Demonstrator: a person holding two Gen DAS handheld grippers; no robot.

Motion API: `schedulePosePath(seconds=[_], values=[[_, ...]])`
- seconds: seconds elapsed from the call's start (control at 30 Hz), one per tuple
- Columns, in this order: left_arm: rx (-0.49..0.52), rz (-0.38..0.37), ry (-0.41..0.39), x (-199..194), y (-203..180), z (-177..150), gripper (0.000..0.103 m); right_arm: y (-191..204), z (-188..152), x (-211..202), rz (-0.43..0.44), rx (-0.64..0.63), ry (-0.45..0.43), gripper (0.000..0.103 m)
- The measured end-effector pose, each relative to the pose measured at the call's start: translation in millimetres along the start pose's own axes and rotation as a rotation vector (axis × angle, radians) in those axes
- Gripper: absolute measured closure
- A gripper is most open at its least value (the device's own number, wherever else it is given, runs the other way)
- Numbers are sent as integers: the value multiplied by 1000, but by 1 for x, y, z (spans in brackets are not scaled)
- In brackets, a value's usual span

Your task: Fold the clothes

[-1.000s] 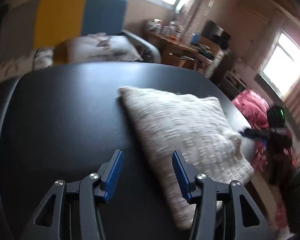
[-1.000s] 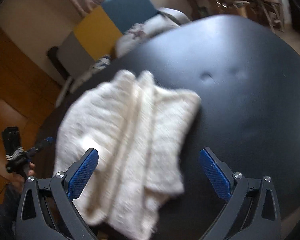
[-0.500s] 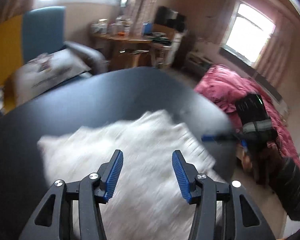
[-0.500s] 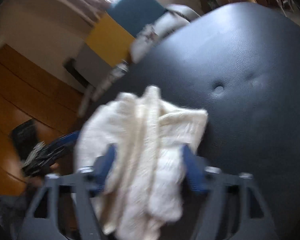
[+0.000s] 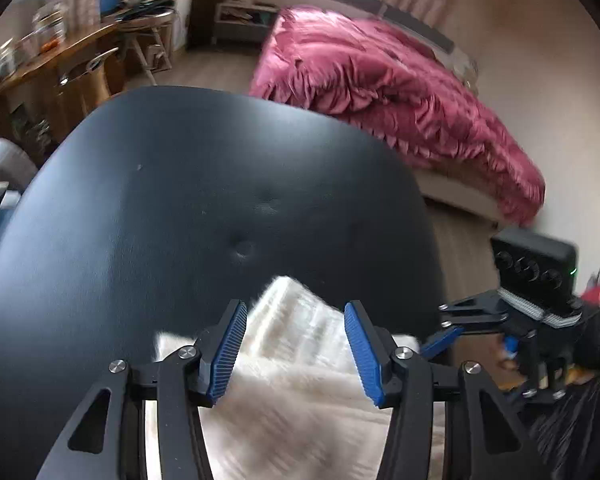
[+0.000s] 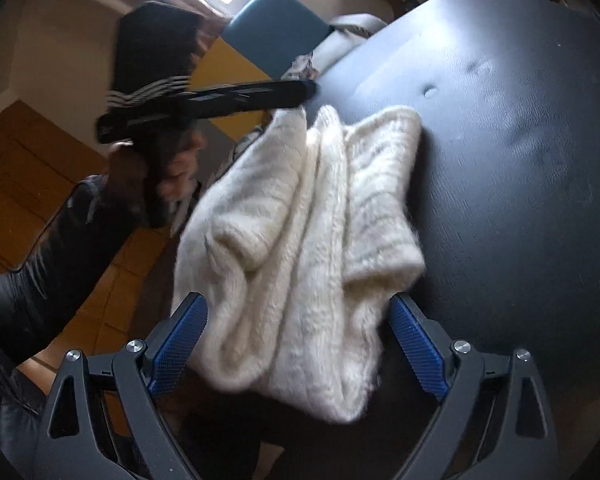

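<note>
A cream knitted sweater [image 6: 300, 220] lies folded and bunched on the black padded table [image 6: 520, 160], one end hanging over the near edge. My right gripper [image 6: 298, 312] is open, its blue pads [image 6: 416, 344] either side of that hanging end. My left gripper [image 5: 296, 320] is open too, low over the sweater [image 5: 300, 392], with the cloth under and between its fingers. In the right wrist view the left gripper [image 6: 300, 92] reaches in from the left to the sweater's far corner. In the left wrist view the right gripper [image 5: 448, 324] sits at the table's right edge.
A bed with a pink quilt [image 5: 380, 80] stands beyond the table [image 5: 180, 200]. A wooden desk [image 5: 52, 52] with clutter is at the far left. A blue and yellow chair [image 6: 260, 40] stands behind the table. A person's dark sleeve [image 6: 40, 260] is at the left.
The left gripper has swung right and come down over the sweater's end. The right gripper has moved in around the hanging end, and the sweater looks more bunched.
</note>
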State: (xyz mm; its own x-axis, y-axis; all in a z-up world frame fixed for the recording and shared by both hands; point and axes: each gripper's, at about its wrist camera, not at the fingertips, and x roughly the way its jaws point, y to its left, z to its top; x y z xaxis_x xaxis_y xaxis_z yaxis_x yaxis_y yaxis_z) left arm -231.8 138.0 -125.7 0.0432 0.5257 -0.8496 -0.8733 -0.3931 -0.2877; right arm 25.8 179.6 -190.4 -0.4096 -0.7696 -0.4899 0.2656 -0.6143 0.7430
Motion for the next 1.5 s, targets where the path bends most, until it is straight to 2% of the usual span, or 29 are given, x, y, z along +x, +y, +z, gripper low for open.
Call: schedulePosePath(seconds=[0.13,0.27,0.33,0.4,0.47,0.6,0.63,0.67,0.7,0.77,0.87,0.97,1.1,1.17,1.3,1.33,1.37,1.5], values=[[62,-31,82,22,2,7,51,6,3,4,27,-4,-20,9],[119,-61,160,43,4,13,51,16,-1,12,-65,-67,8,9],[107,-71,168,49,9,14,51,24,-3,17,-109,-104,19,9],[96,-124,174,50,12,13,51,27,-3,15,-129,-121,7,9],[84,-173,178,51,15,13,52,28,0,11,-124,-112,-20,9],[12,-225,141,49,28,13,55,26,5,11,-114,-78,-67,9],[1,-232,127,48,29,12,59,26,6,10,-112,-68,-89,9],[5,-211,123,48,30,10,68,26,6,9,-118,-59,-104,9],[9,-190,119,48,30,9,87,26,5,9,-127,-51,-118,9],[17,-147,111,48,31,6,98,36,10,14,-142,-78,-96,9],[43,-99,95,47,28,2,97,50,11,23,-185,-138,-69,9],[47,-79,71,44,25,0,98,47,16,21,-228,-130,-75,9],[-7,-56,34,42,30,-1,99,39,17,3,-252,-24,-244,9],[-34,-45,16,41,32,-2,98,34,13,2,-335,-11,-250,9],[-88,-22,-21,39,37,-4,96,35,9,-1,-402,-33,-209,9],[-102,-17,-30,38,38,-4,94,38,9,-4,-399,-43,-196,9],[-115,-10,-43,37,39,-4,87,41,10,-8,-388,-58,-191,9],[-164,-47,-118,9,39,-8,86,58,21,-17,-280,-148,-173,9]])
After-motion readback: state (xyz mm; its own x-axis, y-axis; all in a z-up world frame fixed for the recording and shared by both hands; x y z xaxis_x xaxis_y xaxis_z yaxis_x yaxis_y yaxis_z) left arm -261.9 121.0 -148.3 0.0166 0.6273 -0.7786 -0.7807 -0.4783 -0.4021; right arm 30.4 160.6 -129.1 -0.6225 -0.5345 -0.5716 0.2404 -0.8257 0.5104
